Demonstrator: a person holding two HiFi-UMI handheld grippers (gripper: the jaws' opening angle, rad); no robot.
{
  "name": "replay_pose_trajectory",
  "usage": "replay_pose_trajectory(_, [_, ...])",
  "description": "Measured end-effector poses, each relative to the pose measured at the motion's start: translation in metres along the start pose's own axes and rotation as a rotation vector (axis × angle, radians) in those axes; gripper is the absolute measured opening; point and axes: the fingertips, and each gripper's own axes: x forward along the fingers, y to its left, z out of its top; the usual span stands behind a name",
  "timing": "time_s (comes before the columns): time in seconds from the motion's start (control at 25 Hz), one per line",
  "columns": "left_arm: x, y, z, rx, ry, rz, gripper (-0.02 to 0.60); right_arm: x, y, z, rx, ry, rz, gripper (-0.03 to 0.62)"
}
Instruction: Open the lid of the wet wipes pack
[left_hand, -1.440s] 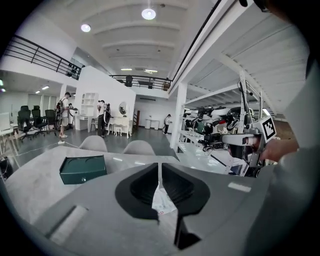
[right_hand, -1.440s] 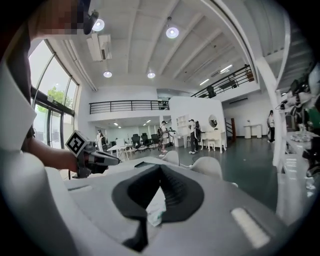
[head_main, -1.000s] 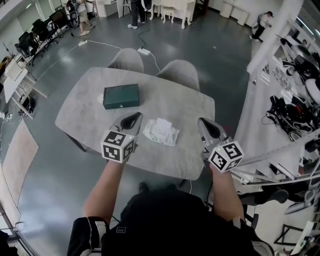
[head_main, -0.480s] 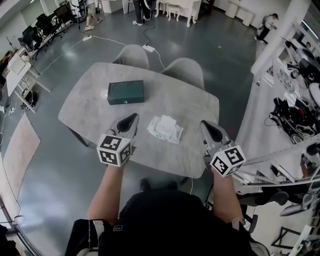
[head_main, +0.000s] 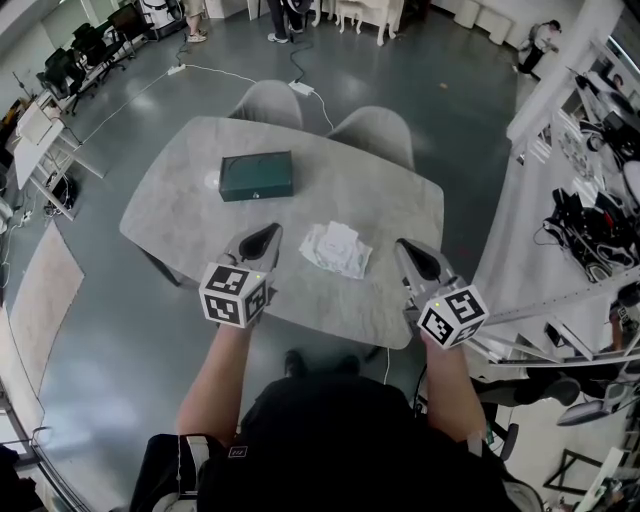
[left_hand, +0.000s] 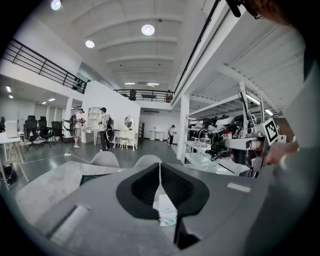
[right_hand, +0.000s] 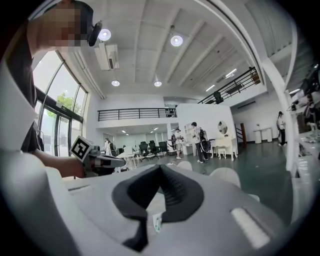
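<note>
The wet wipes pack (head_main: 337, 248), white and crumpled, lies flat on the grey table (head_main: 190, 200) near its front edge, with its lid down. My left gripper (head_main: 270, 232) hovers just left of the pack, jaws shut and empty. My right gripper (head_main: 404, 247) hovers to the pack's right, over the table's front right corner, also shut and empty. In the left gripper view the pack (left_hand: 166, 209) shows below the closed tips of the left gripper (left_hand: 160, 167). In the right gripper view, under the right gripper (right_hand: 160, 168), only a sliver of the pack (right_hand: 157, 221) is visible.
A dark green box (head_main: 257, 176) lies further back on the left of the table. Two grey chairs (head_main: 372, 130) stand at the far side. Racks of equipment (head_main: 590, 200) line the right, and people stand far off in the hall.
Both grippers have drifted a little across the table's near edge, and the right one now sits slightly closer to the pack. The pack and the green box have not moved.
</note>
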Motion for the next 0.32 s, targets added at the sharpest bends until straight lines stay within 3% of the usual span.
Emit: replay_pose_trajectory(0.32, [0.0006, 0.0023, -0.0031, -0.002, 0.006, -0.004, 0.018, 0.0076, 0.0082, -0.0033, -0.003, 0.012, 0.018, 0.002])
